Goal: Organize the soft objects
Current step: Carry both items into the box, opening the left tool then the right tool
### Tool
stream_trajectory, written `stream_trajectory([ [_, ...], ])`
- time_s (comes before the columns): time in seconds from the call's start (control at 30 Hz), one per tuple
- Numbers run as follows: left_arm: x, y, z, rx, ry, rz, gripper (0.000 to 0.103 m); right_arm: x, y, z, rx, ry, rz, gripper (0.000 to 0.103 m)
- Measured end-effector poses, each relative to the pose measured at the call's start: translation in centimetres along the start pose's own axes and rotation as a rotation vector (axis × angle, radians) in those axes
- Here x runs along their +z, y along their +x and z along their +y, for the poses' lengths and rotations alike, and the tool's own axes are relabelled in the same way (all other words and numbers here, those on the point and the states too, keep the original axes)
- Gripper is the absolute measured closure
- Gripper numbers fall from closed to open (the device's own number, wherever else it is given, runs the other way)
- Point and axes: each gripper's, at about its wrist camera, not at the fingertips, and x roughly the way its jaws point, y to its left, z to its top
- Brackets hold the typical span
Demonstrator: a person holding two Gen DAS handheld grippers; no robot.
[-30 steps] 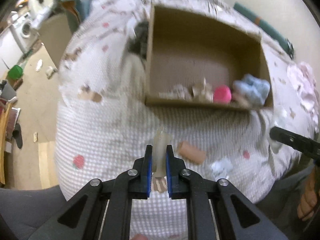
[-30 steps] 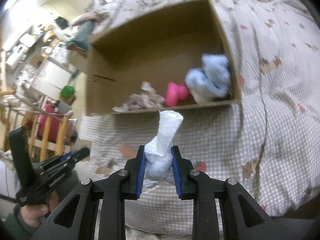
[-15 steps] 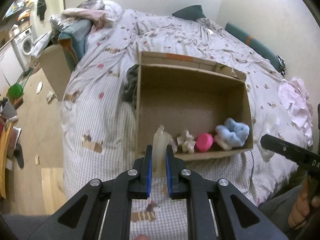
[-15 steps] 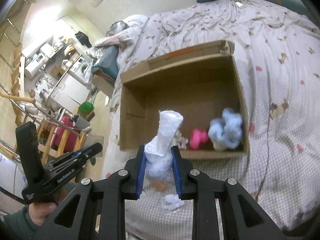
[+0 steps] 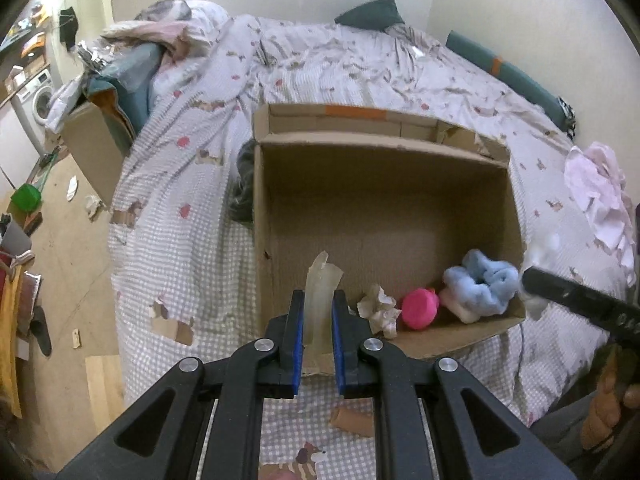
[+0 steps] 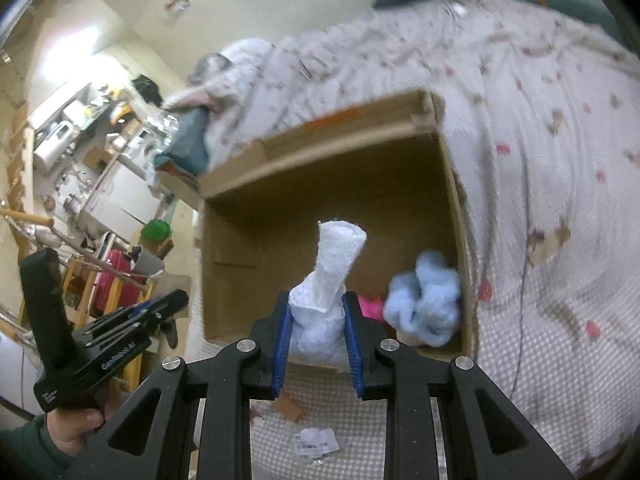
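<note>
An open cardboard box (image 5: pixel 384 152) lies on the bed, also in the right wrist view (image 6: pixel 320 148). Along its near wall lie a blue fluffy scrunchie (image 5: pixel 482 286), a pink soft ball (image 5: pixel 418 308) and a crumpled beige piece (image 5: pixel 378 312). My left gripper (image 5: pixel 314 312) is shut on a pale translucent soft strip (image 5: pixel 320 292), held above the box's near left corner. My right gripper (image 6: pixel 316 320) is shut on a white soft cloth roll (image 6: pixel 330 280), held above the box's near edge. The scrunchie (image 6: pixel 426 300) shows beside it.
The bed has a checked patterned cover (image 5: pixel 184 208). A brown cylinder (image 5: pixel 352 422) and a white scrap (image 6: pixel 316 440) lie on the cover before the box. A pink cloth (image 5: pixel 600 196) lies right. Floor and furniture (image 5: pixel 36 200) are left.
Both grippers have risen and moved forward towards the box, each still holding its object. The box's inside now shows from above.
</note>
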Motion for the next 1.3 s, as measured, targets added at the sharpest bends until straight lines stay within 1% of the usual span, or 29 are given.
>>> stream_trajectory([
  [0.1, -0.3, 1.4, -0.2, -0.026, 0.012, 0.008, 0.092, -0.1, 1.7, -1.1, -0.041, 0.002, 0.045, 0.076],
  [0.23, -1.2, 3.6, -0.4, -0.024, 0.008, 0.033, 0.092, -0.1, 2.7, -2.1, -0.020, 0.043, 0.059, 0.076],
  [0.33, -1.5, 4.5, -0.8, -0.008, 0.023, 0.030, 0.092, -0.5, 3.5, -2.3, -0.030, 0.036, 0.071, 0.076],
  [0.57, -1.6, 4.9, -0.6, -0.015, 0.018, 0.023, 0.091, -1.0, 5.2, -1.5, -0.029, 0.009, 0.110, 0.076],
  [0.73, -1.9, 5.1, -0.1, -0.002, 0.010, 0.029, 0.091, -1.2, 5.7, -1.0, -0.045, -0.010, 0.120, 0.076],
  [0.93, -2.1, 5.1, -0.7, -0.001, 0.032, 0.027, 0.091, -1.2, 6.1, -0.9, -0.060, -0.011, 0.123, 0.076],
  [1.03, -2.2, 5.2, -1.1, -0.011, 0.042, 0.034, 0.088, -1.3, 6.3, -0.9, -0.063, -0.005, 0.128, 0.076],
  [1.07, -2.3, 5.3, -1.1, -0.013, 0.045, 0.037, 0.086, -1.3, 6.4, -0.9, -0.065, -0.006, 0.129, 0.076],
  [1.2, -2.4, 5.4, -1.4, -0.016, 0.055, 0.041, 0.081, -1.4, 6.6, -0.7, -0.068, -0.013, 0.130, 0.076],
  [1.27, -2.4, 5.3, -1.6, -0.020, 0.058, 0.037, 0.074, -1.4, 6.7, -0.7, -0.069, -0.016, 0.130, 0.076],
  [1.3, -2.5, 5.3, -1.7, -0.021, 0.060, 0.033, 0.072, -1.5, 6.7, -0.6, -0.069, -0.017, 0.130, 0.076],
])
